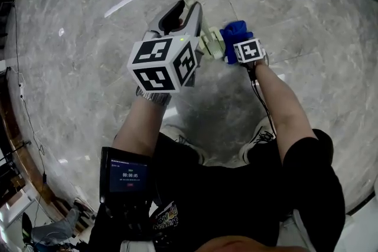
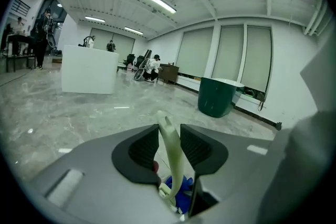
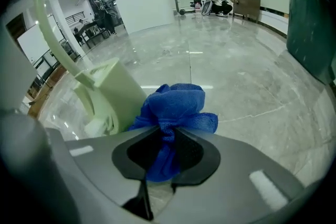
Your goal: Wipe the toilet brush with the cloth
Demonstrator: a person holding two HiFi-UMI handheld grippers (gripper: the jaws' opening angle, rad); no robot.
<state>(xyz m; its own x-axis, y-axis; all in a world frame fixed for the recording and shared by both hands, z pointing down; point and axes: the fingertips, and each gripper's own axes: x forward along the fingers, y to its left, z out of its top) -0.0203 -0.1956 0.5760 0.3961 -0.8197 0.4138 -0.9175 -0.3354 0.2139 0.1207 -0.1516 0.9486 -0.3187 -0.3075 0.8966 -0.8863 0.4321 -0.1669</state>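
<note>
At lower centre of each gripper view, left gripper (image 2: 169, 132) clamps pale green plastic toilet brush handle (image 2: 172, 157), right gripper (image 3: 167, 140) pinches bunched blue cloth (image 3: 177, 105).

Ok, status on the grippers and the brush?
Left gripper shut on pale green plastic toilet brush handle. Right gripper shut on bunched blue cloth, beside brush head. Nothing blocking.

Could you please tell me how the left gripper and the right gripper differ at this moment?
The left gripper is shut on the thin pale handle of the brush; the right gripper is shut on the bunched blue cloth. The left gripper points about level, the right gripper more down toward the floor. Both are holding something, close together.
</note>
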